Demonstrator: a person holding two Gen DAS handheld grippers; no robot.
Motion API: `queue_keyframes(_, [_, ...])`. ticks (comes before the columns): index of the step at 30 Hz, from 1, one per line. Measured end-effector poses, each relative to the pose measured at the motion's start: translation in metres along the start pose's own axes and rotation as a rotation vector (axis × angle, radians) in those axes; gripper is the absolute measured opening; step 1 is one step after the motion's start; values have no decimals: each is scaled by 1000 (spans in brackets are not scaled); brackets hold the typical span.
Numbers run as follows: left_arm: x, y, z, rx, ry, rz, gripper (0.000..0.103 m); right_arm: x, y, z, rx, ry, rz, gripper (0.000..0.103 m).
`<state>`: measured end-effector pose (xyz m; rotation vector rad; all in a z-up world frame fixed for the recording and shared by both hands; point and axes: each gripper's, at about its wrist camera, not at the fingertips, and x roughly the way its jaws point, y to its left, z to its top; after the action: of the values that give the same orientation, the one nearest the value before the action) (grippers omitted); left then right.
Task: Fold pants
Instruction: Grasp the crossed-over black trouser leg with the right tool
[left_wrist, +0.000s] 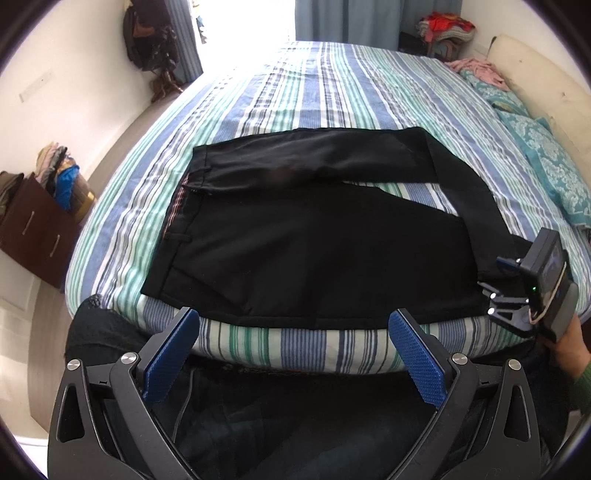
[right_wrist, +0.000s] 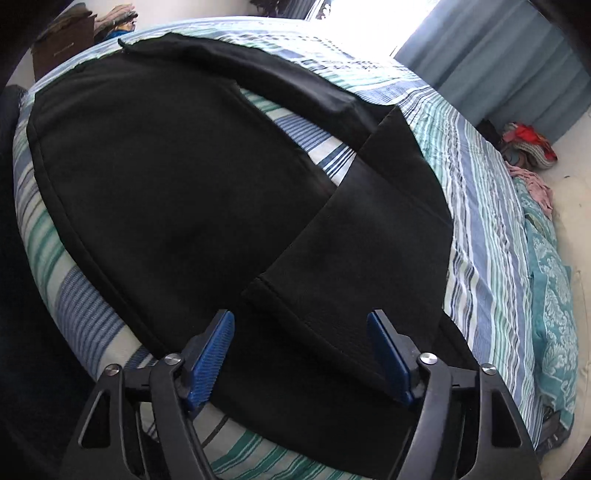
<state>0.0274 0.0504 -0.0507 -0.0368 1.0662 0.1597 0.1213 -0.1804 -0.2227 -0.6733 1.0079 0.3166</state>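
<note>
striped blue, green and white bedding (left_wrist: 332, 92) covered a wide bed in a bright bedroom, with a dark wooden drawer chest (left_wrist: 35, 229) by the wall. black fabric pants (left_wrist: 295, 236) lay spread along the bed's near edge, waistband toward the left side, one leg bent back so its hem crossed over the other leg near the right end. the left gripper (left_wrist: 293, 343) hung off the near edge, jaws released and empty. the right gripper (right_wrist: 300, 350) hovered over the bent leg's hem, jaws spread wide, clasping nothing. judging from this, the crooked leg could fold in unevenly, and fabric at the edge might slide off if tugged toward the person.
</note>
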Motion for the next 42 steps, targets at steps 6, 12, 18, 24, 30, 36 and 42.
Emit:
queue_keyframes(6, [22, -1, 5, -1, 46, 27, 102, -33, -52, 20, 141, -92, -80, 10])
queue_keyframes(12, [45, -27, 20, 65, 70, 20, 102, -55, -186, 59, 256, -161, -405, 0])
queue_keyframes(18, [58, -53, 45, 112, 54, 24, 102, -19, -346, 90, 415, -87, -516, 0])
queue_keyframes(24, [74, -64, 59, 103, 66, 8, 102, -3, -337, 64, 551, -69, 58, 67])
queue_keyframes(30, [84, -80, 57, 133, 92, -27, 102, -39, -150, 11, 357, -138, 206, 69])
queue_keyframes(36, [68, -87, 48, 146, 80, -70, 102, -11, -36, -6, 180, -96, 196, 68])
queue_keyframes(42, [63, -70, 39, 120, 72, -29, 102, -5, -72, -10, 276, -78, 6, 11])
